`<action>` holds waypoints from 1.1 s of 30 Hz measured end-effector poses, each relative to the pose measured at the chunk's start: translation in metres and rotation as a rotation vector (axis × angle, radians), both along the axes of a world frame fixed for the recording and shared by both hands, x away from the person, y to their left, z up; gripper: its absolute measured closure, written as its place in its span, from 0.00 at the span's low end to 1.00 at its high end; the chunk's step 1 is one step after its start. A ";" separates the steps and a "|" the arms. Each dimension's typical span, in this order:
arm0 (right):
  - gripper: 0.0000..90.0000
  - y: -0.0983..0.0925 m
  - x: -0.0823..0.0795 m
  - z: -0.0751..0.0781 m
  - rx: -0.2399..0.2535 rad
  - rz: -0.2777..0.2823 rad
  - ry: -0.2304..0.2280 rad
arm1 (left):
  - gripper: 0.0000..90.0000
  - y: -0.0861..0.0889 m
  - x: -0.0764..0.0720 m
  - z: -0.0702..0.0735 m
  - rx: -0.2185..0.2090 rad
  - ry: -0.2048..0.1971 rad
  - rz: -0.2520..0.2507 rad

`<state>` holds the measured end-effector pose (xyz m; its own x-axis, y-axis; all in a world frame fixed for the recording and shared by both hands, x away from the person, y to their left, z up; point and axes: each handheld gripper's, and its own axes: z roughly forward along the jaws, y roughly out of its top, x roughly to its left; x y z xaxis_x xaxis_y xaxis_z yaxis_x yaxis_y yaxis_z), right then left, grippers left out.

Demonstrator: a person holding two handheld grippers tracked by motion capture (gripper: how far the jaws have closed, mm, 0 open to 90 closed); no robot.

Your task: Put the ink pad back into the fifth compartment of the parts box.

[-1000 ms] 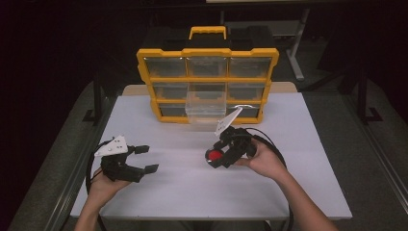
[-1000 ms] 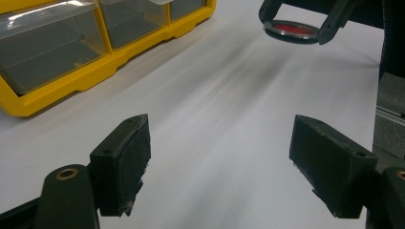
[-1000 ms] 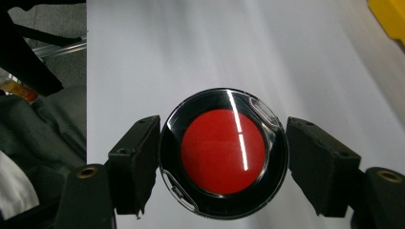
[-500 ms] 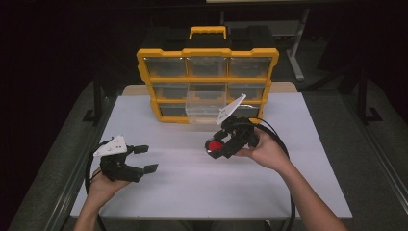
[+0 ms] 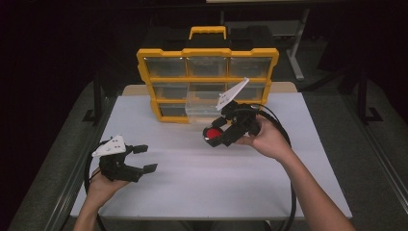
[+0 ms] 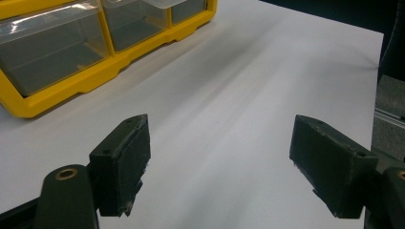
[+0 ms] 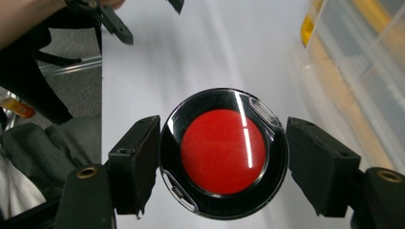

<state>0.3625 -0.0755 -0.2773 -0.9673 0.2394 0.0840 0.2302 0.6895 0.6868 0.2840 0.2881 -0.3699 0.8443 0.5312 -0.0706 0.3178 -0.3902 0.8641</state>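
round red disc (image 7: 223,151) | flat face toward camera | clamped in right hand-held gripper (image 7: 223,157)

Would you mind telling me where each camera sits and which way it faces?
High view: above the person's side, facing forward and down on the white table; forearms, both grippers.
Left gripper view: on the left gripper, open jaws, facing the yellow organizer.
Right gripper view: on the right gripper, clamping the red-and-black disc.
All share the organizer.

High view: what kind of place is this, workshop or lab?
Probably a lab bench set up for recording. A bare white table stands against dark surroundings, bearing a yellow parts organizer with clear drawers, and a person works with handheld grippers; the right gripper holds a round red-and-black case.
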 end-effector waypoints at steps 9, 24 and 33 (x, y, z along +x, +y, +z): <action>0.32 0.002 0.007 0.020 0.003 -0.006 -0.026 | 0.24 -0.001 0.000 -0.001 -0.001 0.005 0.004; 0.32 0.004 0.025 0.045 0.001 -0.033 -0.042 | 0.23 0.000 0.000 -0.001 -0.009 0.011 0.009; 0.32 0.005 0.038 0.051 0.001 -0.049 -0.038 | 0.23 -0.001 0.001 -0.002 -0.007 0.012 0.001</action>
<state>0.4009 -0.0702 -0.2260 -0.9570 0.2861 0.0474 0.2370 0.6771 0.6967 0.2851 0.2875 -0.3714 0.8426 0.5319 -0.0843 0.3285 -0.3837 0.8631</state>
